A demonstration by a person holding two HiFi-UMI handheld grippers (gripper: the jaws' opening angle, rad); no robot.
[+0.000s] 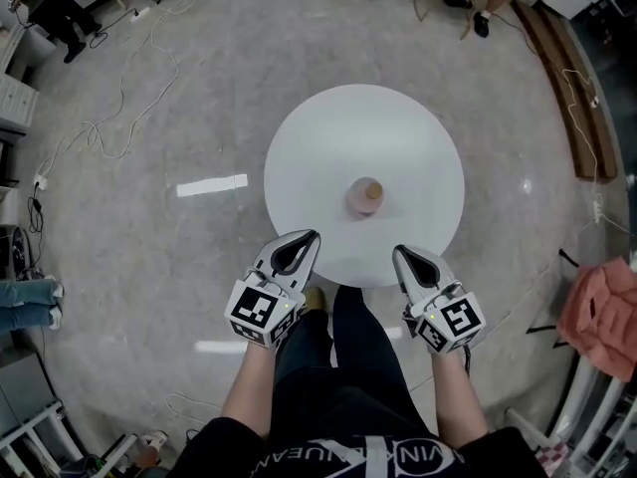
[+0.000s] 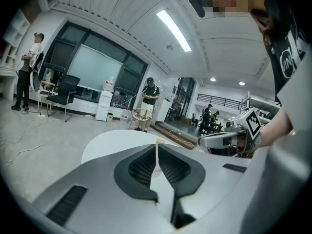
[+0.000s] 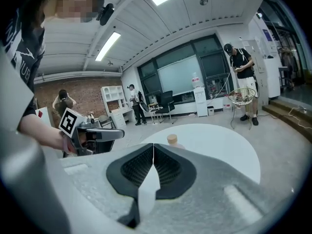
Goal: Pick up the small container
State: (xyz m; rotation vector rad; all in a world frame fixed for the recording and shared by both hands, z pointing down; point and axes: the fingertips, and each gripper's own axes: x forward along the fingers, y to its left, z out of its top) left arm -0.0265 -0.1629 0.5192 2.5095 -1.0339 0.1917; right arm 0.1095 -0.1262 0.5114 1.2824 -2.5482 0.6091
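We see only the tan top of the small container [image 3: 171, 139] in the right gripper view, its body hidden behind the jaws. The head view shows it pink and upright near the middle of the round white counter [image 1: 328, 137]. The left gripper [image 1: 312, 235] and right gripper [image 1: 397, 251] are at the near edge, jaws pressed together on nothing.

head: steeply down | gripper views: low, forward | shared: round table [image 1: 328, 137], small container [image 1: 365, 195]
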